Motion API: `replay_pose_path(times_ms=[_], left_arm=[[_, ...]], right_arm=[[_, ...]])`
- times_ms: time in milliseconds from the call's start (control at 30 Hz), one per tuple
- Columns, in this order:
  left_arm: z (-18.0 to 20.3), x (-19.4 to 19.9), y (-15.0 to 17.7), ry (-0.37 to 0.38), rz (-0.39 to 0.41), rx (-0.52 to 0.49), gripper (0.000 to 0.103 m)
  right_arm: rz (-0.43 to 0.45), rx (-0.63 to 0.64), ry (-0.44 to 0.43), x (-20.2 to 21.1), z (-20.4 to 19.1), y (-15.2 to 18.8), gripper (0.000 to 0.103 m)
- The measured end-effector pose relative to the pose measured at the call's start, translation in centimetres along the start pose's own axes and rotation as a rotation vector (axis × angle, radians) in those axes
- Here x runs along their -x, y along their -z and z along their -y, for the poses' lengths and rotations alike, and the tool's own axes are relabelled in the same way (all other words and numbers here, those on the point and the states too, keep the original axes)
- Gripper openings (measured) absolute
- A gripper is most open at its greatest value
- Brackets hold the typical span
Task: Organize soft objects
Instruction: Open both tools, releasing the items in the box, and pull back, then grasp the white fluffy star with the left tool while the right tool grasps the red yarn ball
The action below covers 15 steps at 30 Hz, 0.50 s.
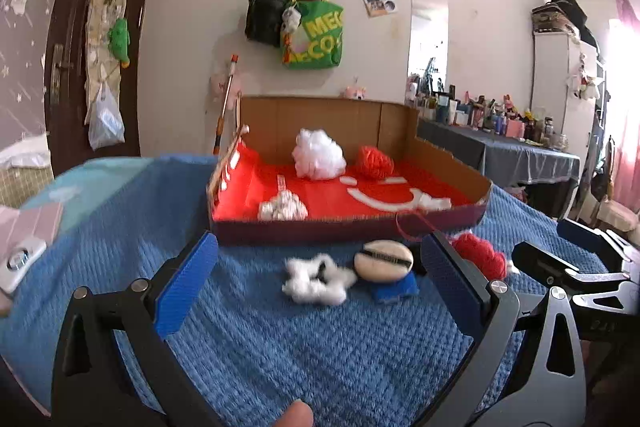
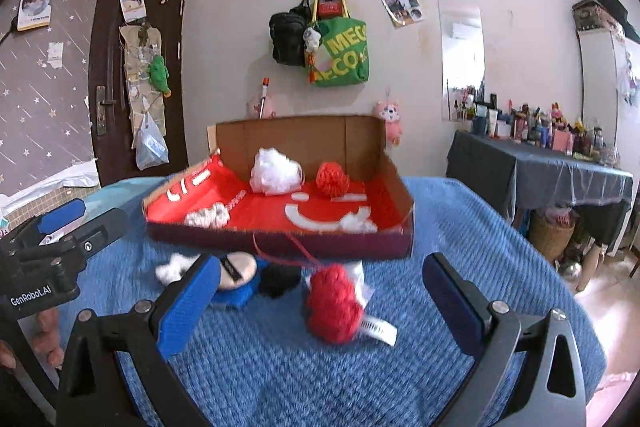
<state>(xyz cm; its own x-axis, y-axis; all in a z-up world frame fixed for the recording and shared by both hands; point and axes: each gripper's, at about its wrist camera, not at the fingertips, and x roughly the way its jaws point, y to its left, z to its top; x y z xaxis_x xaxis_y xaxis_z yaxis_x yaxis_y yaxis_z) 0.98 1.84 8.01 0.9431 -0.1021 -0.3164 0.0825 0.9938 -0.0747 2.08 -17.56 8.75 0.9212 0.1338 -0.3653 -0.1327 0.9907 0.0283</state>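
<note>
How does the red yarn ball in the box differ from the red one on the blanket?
The boxed red yarn ball sits inside the cardboard box, by its back wall; the loose red yarn ball lies outside on the blue blanket, over a white tag, trailing a strand. Both are red knitted yarn.

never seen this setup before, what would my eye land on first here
Probably the cardboard box with its bright red floor, sitting on the blue blanket and already holding a white fluffy ball and a red yarn ball. Next, the loose red yarn ball lying on the blanket outside the box, between the open fingers of the right gripper.
</note>
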Motion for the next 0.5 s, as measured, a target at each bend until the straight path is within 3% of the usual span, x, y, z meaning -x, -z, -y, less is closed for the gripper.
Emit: replay_pose_path(times_ms=[500], left_arm=[[-0.4, -1.7, 3.2, -0.027, -0.069, 0.003, 0.103]], right_arm=[[-0.071, -0.043, 0.021, -2.1, 0.5, 4.0, 0.103]])
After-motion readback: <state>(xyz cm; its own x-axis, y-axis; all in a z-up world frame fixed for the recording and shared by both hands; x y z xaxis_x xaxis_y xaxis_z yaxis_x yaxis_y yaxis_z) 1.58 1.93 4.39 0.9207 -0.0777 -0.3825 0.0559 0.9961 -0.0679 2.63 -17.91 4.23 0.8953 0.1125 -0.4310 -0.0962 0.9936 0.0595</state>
